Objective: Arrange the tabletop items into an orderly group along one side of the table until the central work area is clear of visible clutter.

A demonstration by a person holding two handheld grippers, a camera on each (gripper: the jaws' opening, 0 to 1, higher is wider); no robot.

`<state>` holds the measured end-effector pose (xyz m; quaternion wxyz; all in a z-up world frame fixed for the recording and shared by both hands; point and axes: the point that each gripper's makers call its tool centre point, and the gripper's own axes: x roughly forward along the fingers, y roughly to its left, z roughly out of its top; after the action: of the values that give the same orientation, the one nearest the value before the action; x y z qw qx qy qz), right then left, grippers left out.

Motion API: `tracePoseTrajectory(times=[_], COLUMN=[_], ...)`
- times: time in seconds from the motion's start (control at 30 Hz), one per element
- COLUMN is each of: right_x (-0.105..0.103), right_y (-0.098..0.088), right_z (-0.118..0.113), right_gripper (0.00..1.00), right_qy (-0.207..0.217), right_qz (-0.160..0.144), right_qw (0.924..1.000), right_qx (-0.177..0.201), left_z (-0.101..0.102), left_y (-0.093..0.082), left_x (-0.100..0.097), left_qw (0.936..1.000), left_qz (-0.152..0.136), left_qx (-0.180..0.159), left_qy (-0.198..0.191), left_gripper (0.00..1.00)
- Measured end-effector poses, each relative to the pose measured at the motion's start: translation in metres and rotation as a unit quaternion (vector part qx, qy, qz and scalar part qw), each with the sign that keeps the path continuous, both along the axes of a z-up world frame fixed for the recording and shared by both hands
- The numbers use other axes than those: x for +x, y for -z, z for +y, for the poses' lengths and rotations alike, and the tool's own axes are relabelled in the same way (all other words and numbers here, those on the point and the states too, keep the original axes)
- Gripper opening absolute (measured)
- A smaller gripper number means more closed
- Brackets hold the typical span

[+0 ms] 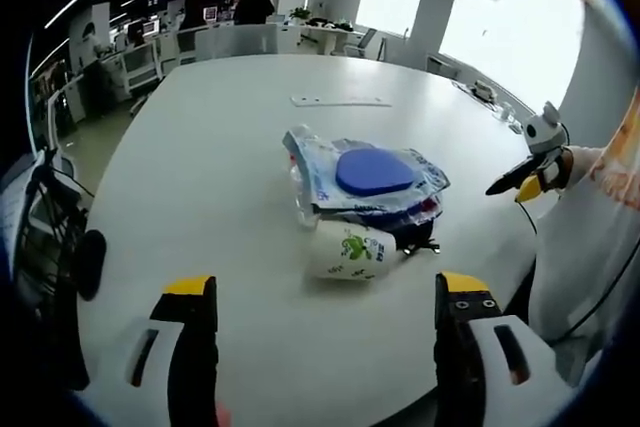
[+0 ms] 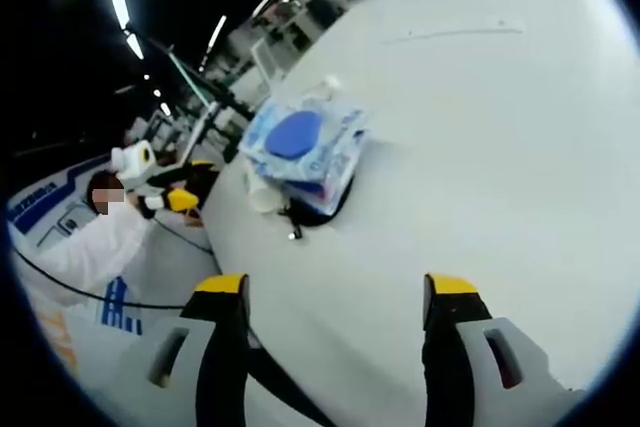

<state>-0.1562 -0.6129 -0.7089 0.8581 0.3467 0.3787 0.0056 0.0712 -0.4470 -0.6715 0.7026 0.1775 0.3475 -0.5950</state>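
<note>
blue-lidded wipes pack rests above tipped cup.

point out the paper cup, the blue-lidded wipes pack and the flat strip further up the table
paper cup [image 1: 348,252], left gripper view, on its printed side.
wipes pack [image 1: 375,172], left gripper view, on its blue lid.
flat strip [image 1: 340,101], left gripper view, at its middle.

Left gripper hangs level, jaws spread wide apart and nothing between them; right gripper is just the same, jaws parted and empty; out at the right edge of the left gripper view, the right gripper shows side-on, tips pointing left, held out from a white sleeve.
</note>
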Motion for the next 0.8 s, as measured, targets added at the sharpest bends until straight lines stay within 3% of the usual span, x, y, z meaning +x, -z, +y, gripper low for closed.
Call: tracePoseTrajectory(times=[0.8], right_x=[0.014], right_y=[-0.008], right_z=[-0.002], right_gripper=[0.54], right_qy=[-0.004], right_qz=[-0.015], right_qw=[0.9999], right_qx=[-0.002], left_z=[-0.025], left_y=[-0.009], left_x=[0.004], left_qw=[0.9998], left_qz=[-0.005], left_qx=[-0.020], left_qy=[-0.003], left_gripper=[0.74])
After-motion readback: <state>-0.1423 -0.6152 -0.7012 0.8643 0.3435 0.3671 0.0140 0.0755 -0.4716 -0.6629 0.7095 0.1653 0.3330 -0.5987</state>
